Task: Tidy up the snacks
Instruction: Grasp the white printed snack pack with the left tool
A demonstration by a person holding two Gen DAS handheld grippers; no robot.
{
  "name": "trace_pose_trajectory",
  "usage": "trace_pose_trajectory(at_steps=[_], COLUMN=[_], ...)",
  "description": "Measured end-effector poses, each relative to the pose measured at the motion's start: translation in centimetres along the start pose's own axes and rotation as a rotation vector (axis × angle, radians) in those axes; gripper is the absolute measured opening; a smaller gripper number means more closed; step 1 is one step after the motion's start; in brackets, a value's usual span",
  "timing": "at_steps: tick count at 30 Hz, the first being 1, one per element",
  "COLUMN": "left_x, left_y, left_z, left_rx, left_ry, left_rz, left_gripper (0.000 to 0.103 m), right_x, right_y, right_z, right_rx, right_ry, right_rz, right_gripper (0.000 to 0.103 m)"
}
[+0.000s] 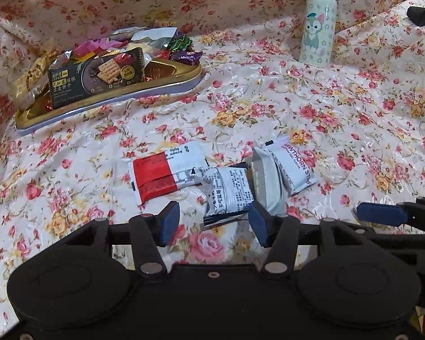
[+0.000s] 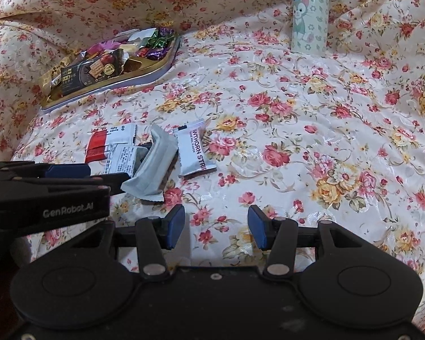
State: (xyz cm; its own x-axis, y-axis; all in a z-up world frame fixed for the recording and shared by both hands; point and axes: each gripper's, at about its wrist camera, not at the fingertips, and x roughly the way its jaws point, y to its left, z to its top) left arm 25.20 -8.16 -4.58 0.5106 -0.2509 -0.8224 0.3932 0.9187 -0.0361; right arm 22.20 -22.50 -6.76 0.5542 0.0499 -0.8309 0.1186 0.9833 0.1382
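At lower centre, the white printed snack packet [image 1: 229, 192] is being framed by the spread left claw [image 1: 214, 223], nothing pinched; the right claw [image 2: 216, 226] is being held spread, empty. Squeezing across the packet's narrow middle is advised.

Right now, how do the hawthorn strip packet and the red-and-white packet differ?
The hawthorn strip packet is white with dark lettering; the red-and-white packet has a large red panel. The hawthorn strip packet lies at the right end of the loose cluster, the red-and-white packet at the left end. The red-and-white packet looks larger. Both lie flat on the floral cloth, outside the gold tray.
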Motion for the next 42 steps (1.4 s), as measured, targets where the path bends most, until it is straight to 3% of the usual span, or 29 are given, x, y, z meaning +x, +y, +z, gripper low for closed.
trace_pose_trajectory(at_steps=[14, 28, 31, 35, 42], left_x=[0.7, 3.0, 2.8, 2.4, 0.7], left_y=[0.2, -0.6, -0.5, 0.1, 2.4], left_z=[1.1, 1.6, 1.5, 1.3, -0.3], left_rx=[-0.030, -0.020, -0.027, -0.042, -0.104], left_ry=[0.015, 0.053, 0.052, 0.058, 0.080], left_rz=[-0.012, 0.039, 0.046, 0.044, 0.074], left_gripper=[0.063, 0.064, 0.064, 0.051, 0.051], right_x=[-0.4, -0.8, -0.8, -0.9, -1.1], right_y=[-0.6, -1.2, -1.2, -1.1, -0.7], right_z=[-0.4, -1.0, -1.1, -1.2, -1.4], right_rx=[0.039, 0.067, 0.069, 0.069, 0.065], right_ry=[-0.009, -0.014, -0.012, -0.013, -0.016], right_rz=[0.013, 0.017, 0.016, 0.016, 0.017], right_gripper=[0.052, 0.052, 0.052, 0.052, 0.052])
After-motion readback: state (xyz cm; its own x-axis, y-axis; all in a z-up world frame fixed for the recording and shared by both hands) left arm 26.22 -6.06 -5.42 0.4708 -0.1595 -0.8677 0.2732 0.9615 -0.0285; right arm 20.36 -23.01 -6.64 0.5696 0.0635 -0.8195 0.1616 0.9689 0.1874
